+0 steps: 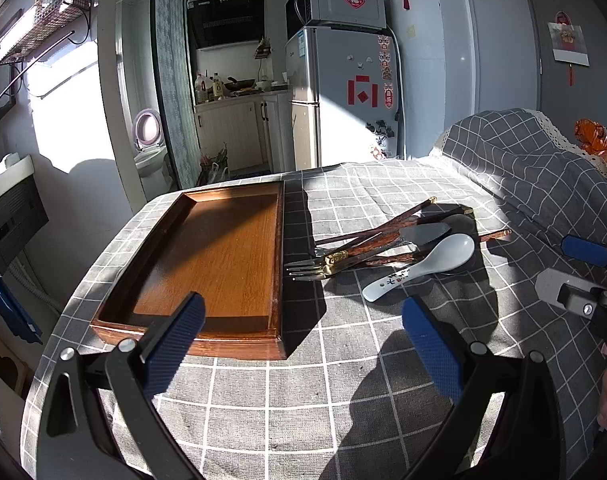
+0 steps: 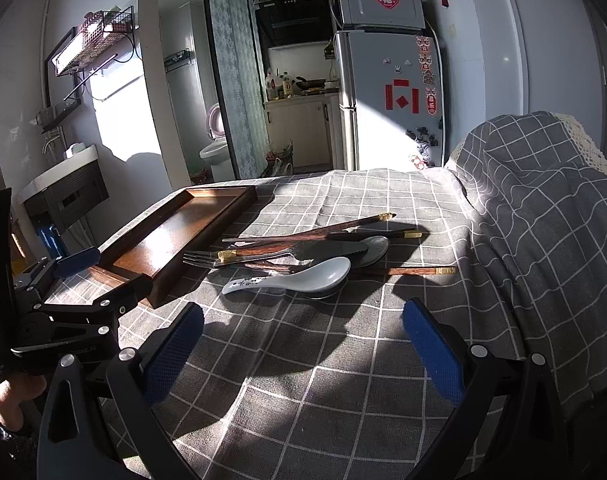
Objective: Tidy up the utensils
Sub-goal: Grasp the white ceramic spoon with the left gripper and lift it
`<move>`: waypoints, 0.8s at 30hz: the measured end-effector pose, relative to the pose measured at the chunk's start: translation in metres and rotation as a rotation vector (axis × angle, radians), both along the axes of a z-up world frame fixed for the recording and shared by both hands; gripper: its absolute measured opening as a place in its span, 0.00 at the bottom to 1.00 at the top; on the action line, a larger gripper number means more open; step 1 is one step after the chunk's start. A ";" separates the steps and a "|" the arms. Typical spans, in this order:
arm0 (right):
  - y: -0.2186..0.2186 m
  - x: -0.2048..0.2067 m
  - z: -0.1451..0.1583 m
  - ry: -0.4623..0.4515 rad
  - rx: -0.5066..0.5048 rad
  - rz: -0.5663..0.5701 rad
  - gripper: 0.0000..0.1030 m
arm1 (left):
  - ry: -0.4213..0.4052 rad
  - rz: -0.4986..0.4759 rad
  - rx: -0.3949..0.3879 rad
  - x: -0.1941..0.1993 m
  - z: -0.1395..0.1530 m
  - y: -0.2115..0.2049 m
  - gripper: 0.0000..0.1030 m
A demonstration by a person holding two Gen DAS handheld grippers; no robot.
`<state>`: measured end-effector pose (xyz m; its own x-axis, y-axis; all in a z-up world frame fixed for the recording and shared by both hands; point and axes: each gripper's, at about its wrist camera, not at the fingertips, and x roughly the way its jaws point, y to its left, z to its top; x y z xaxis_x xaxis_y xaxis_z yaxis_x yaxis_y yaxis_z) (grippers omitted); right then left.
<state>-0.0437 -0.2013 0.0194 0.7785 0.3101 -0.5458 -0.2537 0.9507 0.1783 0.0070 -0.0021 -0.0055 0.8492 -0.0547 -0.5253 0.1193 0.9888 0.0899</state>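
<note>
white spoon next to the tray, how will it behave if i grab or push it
The white spoon looks glazed ceramic, so it is probably stiff, slippery between the pads and liable to chip if dropped. Its bowl seems to rest on a dark spoon in the pile, so pushing it would likely rock it or drag neighbours along.

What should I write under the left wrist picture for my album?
Open left gripper faces an empty tray beside piled utensils.

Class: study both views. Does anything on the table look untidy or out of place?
Yes. The chopsticks, fork and white spoon lie in a crossed heap on the cloth, beside the wooden tray, which holds nothing.
</note>
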 end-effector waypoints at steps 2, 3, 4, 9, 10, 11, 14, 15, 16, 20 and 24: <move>-0.012 0.006 0.008 0.041 0.034 -0.009 0.97 | 0.027 -0.076 0.017 0.002 -0.001 -0.006 0.98; -0.018 0.012 0.011 0.066 0.057 -0.008 0.97 | 0.044 -0.109 0.020 0.004 -0.002 -0.008 0.98; -0.023 0.018 0.014 0.090 0.076 -0.008 0.97 | 0.049 -0.143 0.012 0.006 -0.002 -0.009 0.98; -0.040 0.068 -0.001 0.240 0.150 0.000 0.96 | 0.109 -0.274 -0.003 0.025 0.000 -0.018 0.97; -0.043 0.080 -0.009 0.279 0.177 0.006 0.91 | 0.136 -0.314 -0.026 0.031 -0.001 -0.020 0.97; -0.046 0.091 -0.017 0.321 0.214 0.017 0.84 | 0.164 -0.338 -0.029 0.037 -0.003 -0.022 0.97; -0.045 0.116 -0.039 0.418 0.291 0.047 0.66 | 0.189 -0.398 0.038 0.050 -0.014 -0.036 0.98; -0.042 0.119 -0.043 0.426 0.287 0.049 0.65 | 0.196 -0.417 0.052 0.053 -0.017 -0.039 0.97; -0.039 0.123 -0.046 0.428 0.284 0.052 0.61 | 0.214 -0.437 0.045 0.058 -0.020 -0.041 0.98; -0.025 0.134 -0.046 0.418 0.213 0.060 0.40 | 0.255 -0.475 0.018 0.074 -0.027 -0.043 0.97; -0.015 0.140 -0.047 0.412 0.129 0.062 0.14 | 0.278 -0.513 0.033 0.085 -0.034 -0.053 0.97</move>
<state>0.0962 -0.2159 -0.0272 0.4812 0.4352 -0.7610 -0.1921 0.8993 0.3928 0.0924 -0.0548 -0.0392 0.5483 -0.4023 -0.7332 0.6055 0.7956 0.0163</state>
